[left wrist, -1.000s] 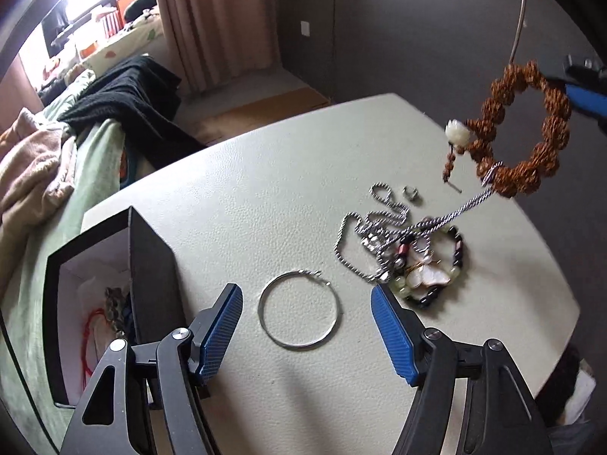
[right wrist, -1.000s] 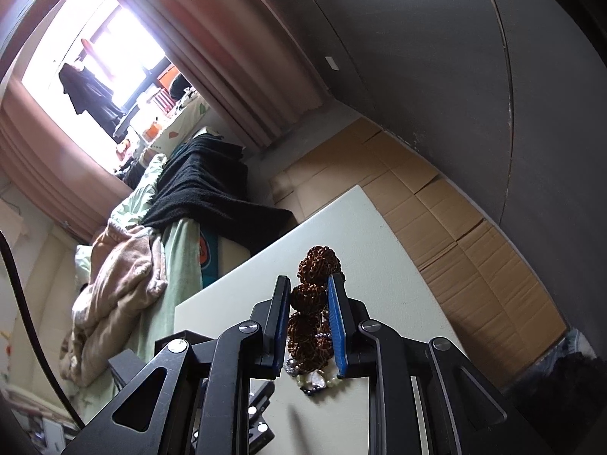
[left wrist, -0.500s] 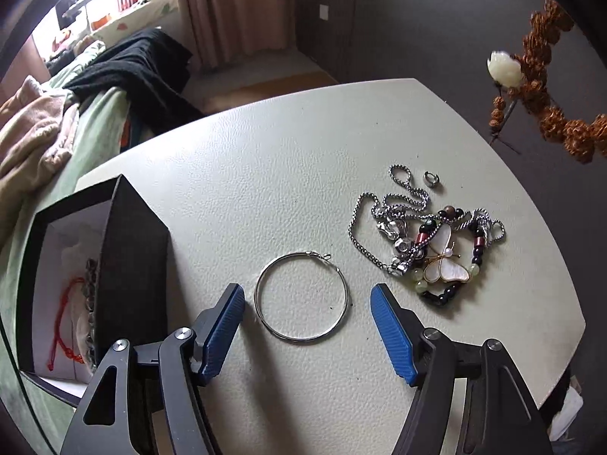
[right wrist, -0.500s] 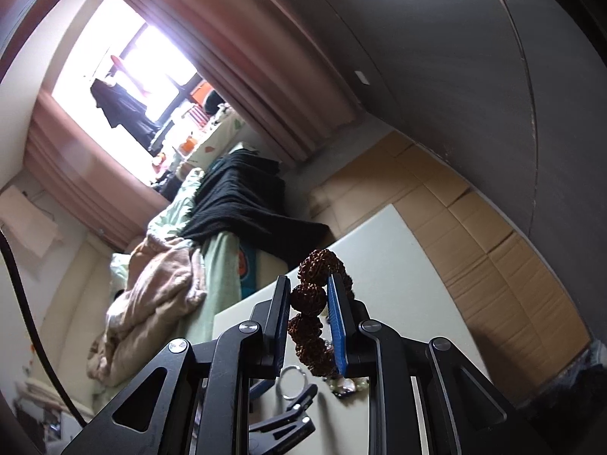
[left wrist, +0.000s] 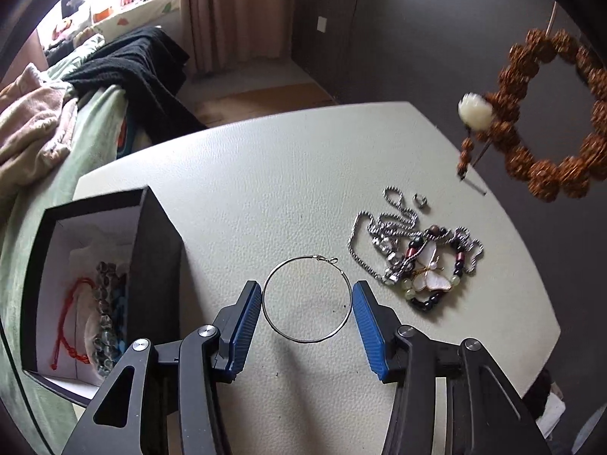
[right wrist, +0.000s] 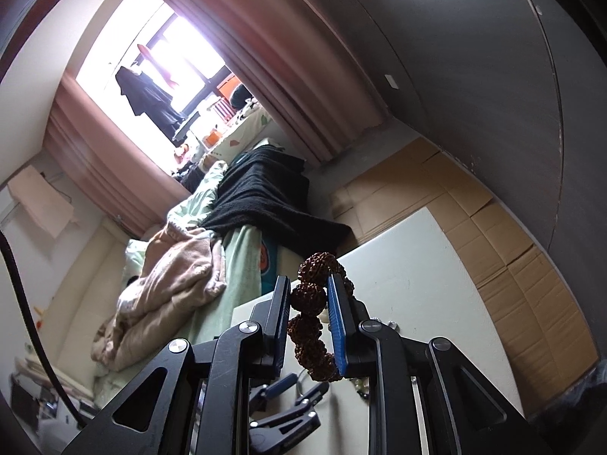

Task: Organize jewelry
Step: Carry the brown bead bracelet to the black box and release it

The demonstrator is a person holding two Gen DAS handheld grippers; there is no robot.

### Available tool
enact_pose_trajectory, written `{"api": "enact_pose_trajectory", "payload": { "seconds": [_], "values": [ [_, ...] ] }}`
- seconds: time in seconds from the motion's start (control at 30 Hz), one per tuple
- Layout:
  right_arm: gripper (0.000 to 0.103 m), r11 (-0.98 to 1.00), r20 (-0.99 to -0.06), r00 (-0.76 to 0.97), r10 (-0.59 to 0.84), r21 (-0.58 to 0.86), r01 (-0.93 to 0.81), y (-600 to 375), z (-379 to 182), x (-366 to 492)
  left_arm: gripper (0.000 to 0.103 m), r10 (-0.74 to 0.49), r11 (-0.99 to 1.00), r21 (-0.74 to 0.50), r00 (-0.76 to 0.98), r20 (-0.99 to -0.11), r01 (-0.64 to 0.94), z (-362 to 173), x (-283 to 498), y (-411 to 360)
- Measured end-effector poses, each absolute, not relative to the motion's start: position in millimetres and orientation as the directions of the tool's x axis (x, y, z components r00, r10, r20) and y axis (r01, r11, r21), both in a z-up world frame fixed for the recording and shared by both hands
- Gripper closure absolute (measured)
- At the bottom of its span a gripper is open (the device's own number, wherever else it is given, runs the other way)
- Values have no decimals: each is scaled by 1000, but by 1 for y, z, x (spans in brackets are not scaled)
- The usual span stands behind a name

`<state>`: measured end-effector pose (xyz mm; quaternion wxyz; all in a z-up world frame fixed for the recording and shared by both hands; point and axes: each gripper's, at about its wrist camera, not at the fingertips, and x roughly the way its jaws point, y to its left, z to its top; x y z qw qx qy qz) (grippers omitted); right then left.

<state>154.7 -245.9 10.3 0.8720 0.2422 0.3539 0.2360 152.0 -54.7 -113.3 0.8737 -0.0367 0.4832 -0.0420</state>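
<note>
I am working in a lived-in bedroom: an unmade bed (right wrist: 178, 265) with a pink blanket (left wrist: 30, 129) and black garment (right wrist: 265, 197), pink curtains (right wrist: 303, 68) at a bright window (right wrist: 159, 45), cardboard-covered floor (right wrist: 455, 204).

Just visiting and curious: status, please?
Left gripper closing around thin silver hoop on table, pads not yet touching. Right gripper shut on brown knobbly bead bracelet, aloft. Nothing in the way.
</note>
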Motion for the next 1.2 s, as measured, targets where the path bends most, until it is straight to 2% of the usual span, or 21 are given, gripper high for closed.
{"api": "enact_pose_trajectory", "payload": {
  "seconds": [0.4,0.87,0.93,1.07,1.2],
  "values": [
    [82,767,-498,619,607,572,-292,-226,13,152,52,-144,980,-197,636,-758,-12,-69,139,-17],
    [82,733,-494,566,660,589,-340,-176,4,148,50,-27,976,-164,671,-741,-142,-59,121,42],
    [82,723,-490,554,673,595,-352,-166,2,148,46,-27,971,-177,657,-753,-163,-59,123,53],
    [82,704,-485,529,696,606,-371,-145,-3,147,27,-37,948,-242,682,-730,-207,-54,117,79],
    [82,694,-490,506,710,608,-386,-125,-9,148,23,-16,932,-271,719,-695,-242,-42,106,101]
  ]
}}
